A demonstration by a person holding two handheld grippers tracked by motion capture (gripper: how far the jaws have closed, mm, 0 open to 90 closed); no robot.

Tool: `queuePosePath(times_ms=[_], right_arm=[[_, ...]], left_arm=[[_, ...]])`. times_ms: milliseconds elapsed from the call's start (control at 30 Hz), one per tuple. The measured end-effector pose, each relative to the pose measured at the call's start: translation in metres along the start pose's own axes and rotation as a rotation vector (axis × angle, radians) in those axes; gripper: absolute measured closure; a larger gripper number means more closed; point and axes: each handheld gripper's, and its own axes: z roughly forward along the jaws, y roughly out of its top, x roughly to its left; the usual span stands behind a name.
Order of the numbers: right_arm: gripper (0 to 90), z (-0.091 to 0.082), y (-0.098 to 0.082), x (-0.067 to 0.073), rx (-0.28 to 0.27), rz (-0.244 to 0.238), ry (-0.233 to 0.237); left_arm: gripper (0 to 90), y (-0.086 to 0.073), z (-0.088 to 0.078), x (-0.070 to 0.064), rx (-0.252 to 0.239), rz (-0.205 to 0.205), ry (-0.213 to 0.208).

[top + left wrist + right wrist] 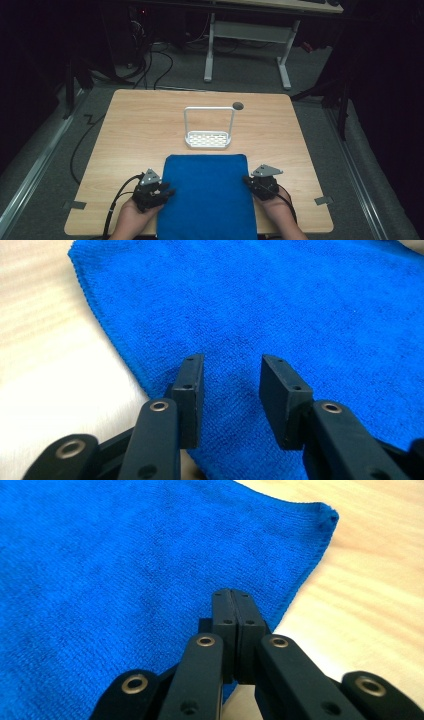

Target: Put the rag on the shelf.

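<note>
A blue cloth (207, 195) lies flat on the wooden table (130, 130), its near end hanging over the front edge. My left gripper (167, 191) rests at the cloth's left edge; in the left gripper view the left gripper (232, 365) stands open just above the blue cloth (275, 300), with nothing between the jaws. My right gripper (247, 180) is at the cloth's right edge. In the right gripper view the right gripper (233, 596) is shut, jaws pressed together over the blue cloth (100, 555) near its hem, with no fold seen between them.
A white rack (207, 140) with a tall hoop handle stands just beyond the cloth's far edge. A round hole (238, 105) is in the tabletop behind it. Bare wood lies left and right of the cloth. Cables and a desk frame are on the floor beyond.
</note>
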Motion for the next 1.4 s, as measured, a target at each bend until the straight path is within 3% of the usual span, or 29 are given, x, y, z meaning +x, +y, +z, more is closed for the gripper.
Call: queuePosePath(times_ms=[133, 300, 367, 400, 467, 633, 767, 867, 1100, 1167, 1400], right_arm=[[90.0, -0.008, -0.007, 0.01, 0.004, 0.022, 0.06], [87.9, -0.016, -0.011, 0.019, -0.004, -0.013, 0.063], [85.1, -0.019, -0.01, 0.017, -0.039, -0.005, 0.061], [81.2, -0.019, -0.009, 0.012, -0.061, 0.023, 0.067], [80.0, -0.019, -0.01, 0.01, -0.066, 0.029, 0.064], [77.0, -0.019, -0.012, 0.0, -0.079, 0.05, 0.057], [76.3, -0.021, -0.012, -0.004, -0.087, 0.072, 0.072], [75.4, -0.022, -0.012, -0.005, -0.088, 0.066, 0.064], [70.2, -0.022, -0.013, -0.009, -0.093, 0.088, 0.067], [69.7, -0.022, -0.013, -0.009, -0.091, 0.085, 0.065], [69.2, -0.02, -0.012, -0.011, -0.093, 0.108, 0.027]], left_arm=[[62.7, -0.006, -0.006, -0.001, 0.0, -0.02, -0.012], [62.7, -0.009, -0.01, -0.002, 0.008, -0.039, -0.031], [61.3, -0.007, -0.011, 0.0, -0.014, -0.027, -0.008], [58.8, -0.006, -0.012, 0.002, -0.034, -0.025, 0.005], [58.0, -0.001, -0.012, 0.01, -0.083, -0.052, 0.012], [52.7, 0.012, -0.002, 0.027, -0.115, -0.082, 0.075], [50.0, 0.021, 0.005, 0.036, -0.114, -0.061, 0.128], [49.0, 0.03, 0.011, 0.046, -0.104, -0.085, 0.135], [57.6, 0.043, 0.034, 0.062, -0.074, -0.147, 0.13], [59.0, 0.043, 0.036, 0.061, -0.09, -0.143, 0.114], [68.5, 0.041, 0.038, 0.054, -0.095, -0.076, 0.136]])
